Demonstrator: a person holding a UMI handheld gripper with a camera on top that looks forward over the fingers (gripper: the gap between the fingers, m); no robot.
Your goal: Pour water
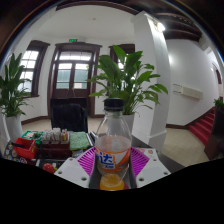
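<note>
A clear plastic bottle (113,150) with a black cap, an orange-and-blue label and orange liquid in its lower part stands upright between my fingers. My gripper (113,163) is shut on the bottle, with the purple pads (88,160) pressing its label from both sides. The bottle looks lifted above the table, its base low between the fingers. No cup or other vessel shows near it.
A table (70,140) to the left carries a red and green clutter of packets (28,148) and a dark box (55,147). Potted plants (125,75) stand behind and at the left. A white pillar (152,80), a double door (75,75) and red stairs (203,128) lie beyond.
</note>
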